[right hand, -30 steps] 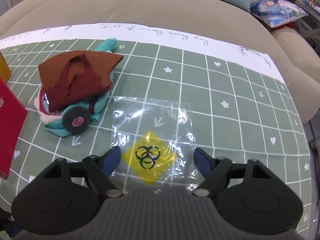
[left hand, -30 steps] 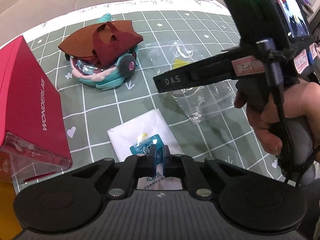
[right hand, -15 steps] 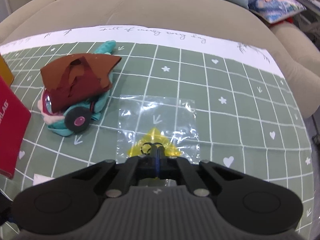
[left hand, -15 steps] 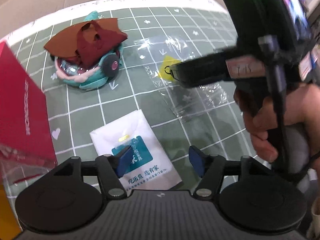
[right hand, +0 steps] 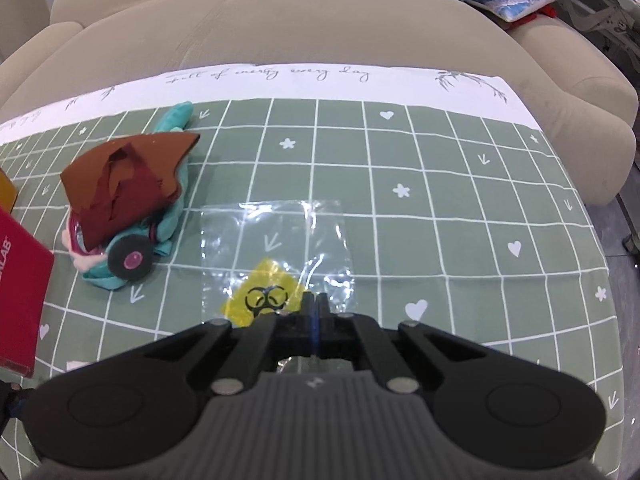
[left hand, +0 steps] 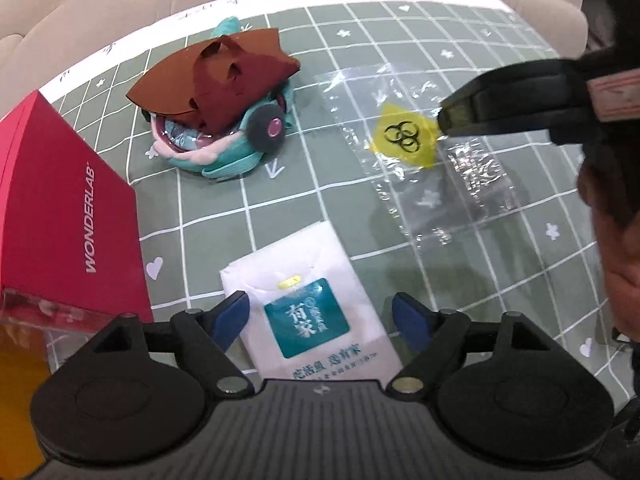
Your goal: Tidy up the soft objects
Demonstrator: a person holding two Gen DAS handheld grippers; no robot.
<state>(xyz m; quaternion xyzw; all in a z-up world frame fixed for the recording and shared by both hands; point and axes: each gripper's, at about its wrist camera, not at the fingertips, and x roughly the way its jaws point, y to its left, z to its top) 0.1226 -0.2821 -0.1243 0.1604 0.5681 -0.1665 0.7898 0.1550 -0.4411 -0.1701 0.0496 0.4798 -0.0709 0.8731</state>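
A clear plastic bag (right hand: 276,240) with a yellow biohazard label (right hand: 262,298) lies on the green grid cloth; it also shows in the left wrist view (left hand: 416,152). My right gripper (right hand: 315,304) is shut on the bag's near edge, beside the label; it shows from the side in the left wrist view (left hand: 448,118). My left gripper (left hand: 320,316) is open, its fingers either side of a white tissue pack (left hand: 308,300) with a teal label. A teal plush toy (left hand: 224,128) under brown felt pieces (left hand: 216,68) lies at the back left (right hand: 124,208).
A red WONDERLAB box (left hand: 68,216) stands at the left, with a clear and orange package (left hand: 24,344) in front of it. A beige sofa (right hand: 320,32) with cushions lies beyond the cloth. The cloth's right edge (right hand: 600,240) drops off.
My left gripper opened and let go of the tissue pack, then pulled back slightly. My right gripper closed on the clear bag's near edge.
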